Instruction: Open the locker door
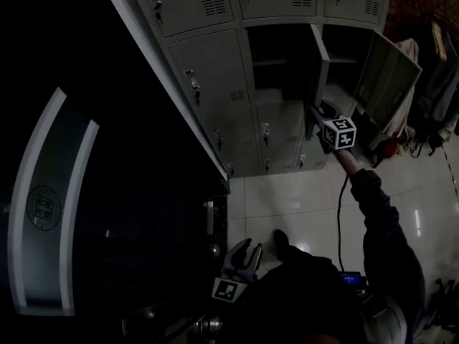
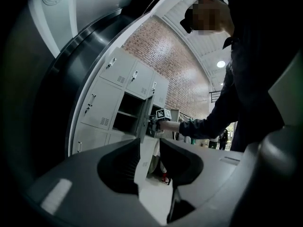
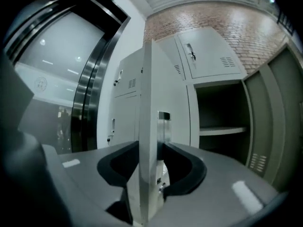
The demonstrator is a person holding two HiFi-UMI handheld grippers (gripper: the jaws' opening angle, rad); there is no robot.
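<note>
Right gripper view, centre: my right gripper (image 3: 151, 151) clamps locker door (image 3: 146, 89) edge; step likely swing-open, partly done. Next: pull along hinge arc. My left gripper (image 2: 149, 149) empty, jaws apart.

I see my dark sleeve (image 1: 376, 213) at right, a thin black cable (image 1: 339, 210) beside it; the grey left gripper (image 1: 247, 248) and right gripper (image 1: 315, 113) bear black-and-white marker cubes.

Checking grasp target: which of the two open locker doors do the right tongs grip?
The middle-column door, edge-on between the right tongs; the far-right open door hangs free.
</note>
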